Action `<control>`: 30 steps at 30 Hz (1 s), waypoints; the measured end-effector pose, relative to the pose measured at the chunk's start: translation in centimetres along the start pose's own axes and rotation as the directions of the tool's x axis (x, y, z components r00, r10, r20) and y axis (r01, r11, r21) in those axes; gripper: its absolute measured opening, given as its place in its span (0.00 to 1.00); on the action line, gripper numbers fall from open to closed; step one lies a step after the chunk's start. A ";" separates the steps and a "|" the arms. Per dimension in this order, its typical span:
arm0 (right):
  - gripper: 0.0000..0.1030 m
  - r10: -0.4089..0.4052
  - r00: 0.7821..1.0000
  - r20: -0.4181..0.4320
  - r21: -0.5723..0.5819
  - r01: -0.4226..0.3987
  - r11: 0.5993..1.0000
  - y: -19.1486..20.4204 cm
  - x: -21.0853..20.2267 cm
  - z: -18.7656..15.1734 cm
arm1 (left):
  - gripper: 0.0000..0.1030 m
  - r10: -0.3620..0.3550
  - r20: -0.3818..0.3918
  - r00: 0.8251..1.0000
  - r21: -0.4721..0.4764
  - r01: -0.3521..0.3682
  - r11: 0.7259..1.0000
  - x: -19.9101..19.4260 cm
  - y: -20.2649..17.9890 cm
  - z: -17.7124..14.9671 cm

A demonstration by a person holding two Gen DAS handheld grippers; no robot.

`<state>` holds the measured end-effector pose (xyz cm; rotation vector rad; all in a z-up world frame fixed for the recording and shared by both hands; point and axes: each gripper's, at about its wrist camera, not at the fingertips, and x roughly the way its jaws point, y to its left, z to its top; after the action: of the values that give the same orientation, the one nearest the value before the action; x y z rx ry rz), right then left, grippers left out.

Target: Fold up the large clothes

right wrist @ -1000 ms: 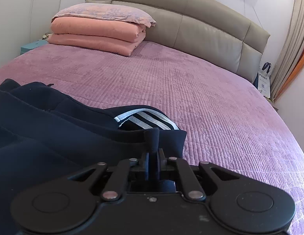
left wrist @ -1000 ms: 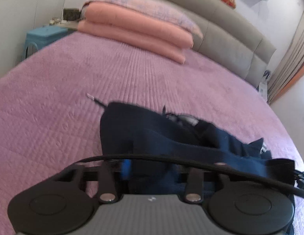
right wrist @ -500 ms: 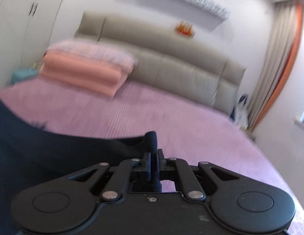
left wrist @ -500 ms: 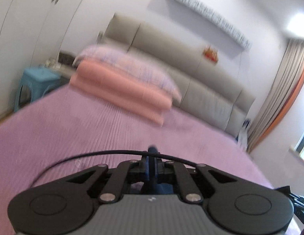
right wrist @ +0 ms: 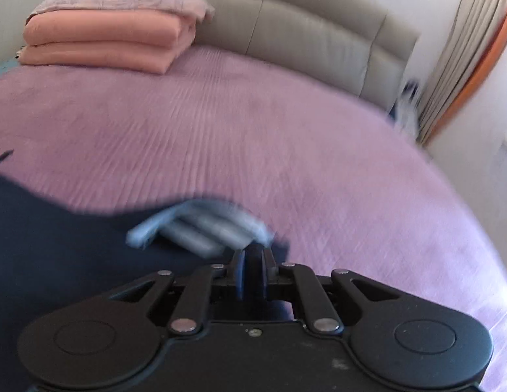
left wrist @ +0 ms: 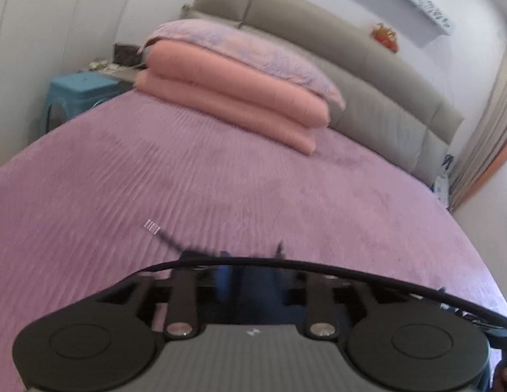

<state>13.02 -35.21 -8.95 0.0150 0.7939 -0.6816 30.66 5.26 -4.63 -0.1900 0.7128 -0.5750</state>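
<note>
Navy garment [right wrist: 73, 261] lies on the purple bed [right wrist: 253, 124], spreading toward lower left of the right view. Right claw [right wrist: 251, 269] is clamped on its striped edge; left claw [left wrist: 233, 271] appears spread apart, dark cloth between.

Purple bedspread [right wrist: 286, 124] with fine ribbed quilting. Navy garment [right wrist: 57, 245] with pale grey-white stripes [right wrist: 204, 228], blurred. Salmon-pink folded quilt [left wrist: 233, 98] under lilac mottled pillow [left wrist: 253, 52]. Grey-beige headboard [left wrist: 367, 75]. Teal stool [left wrist: 80, 91]. Black claw [right wrist: 250, 261] housing.
</note>
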 end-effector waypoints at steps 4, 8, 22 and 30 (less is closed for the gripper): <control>0.23 0.025 0.999 0.033 -0.027 -0.024 0.999 -0.4 -1.4 -0.9 | 0.62 -0.006 -0.028 1.000 -0.040 0.005 0.999 0.6 1.7 0.2; 0.24 0.059 0.998 0.019 -0.067 -0.058 0.996 0.4 -1.8 -1.1 | 0.64 -0.079 -0.142 0.987 0.020 0.083 0.996 3.5 1.1 1.3; 0.02 0.055 0.994 0.095 -0.001 -0.055 0.998 -0.9 -4.2 -1.5 | 0.13 -0.123 -0.009 0.992 0.135 0.123 0.983 0.2 -2.7 2.1; 0.78 0.202 0.979 -0.034 0.181 -0.193 0.964 -4.8 2.2 0.9 | 0.13 -0.117 -0.013 0.993 0.142 0.118 0.983 1.3 -2.7 1.9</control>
<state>12.04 -40.44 -8.63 0.2710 0.7681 -0.5618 31.54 2.29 -2.99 -0.0976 0.6648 -0.7368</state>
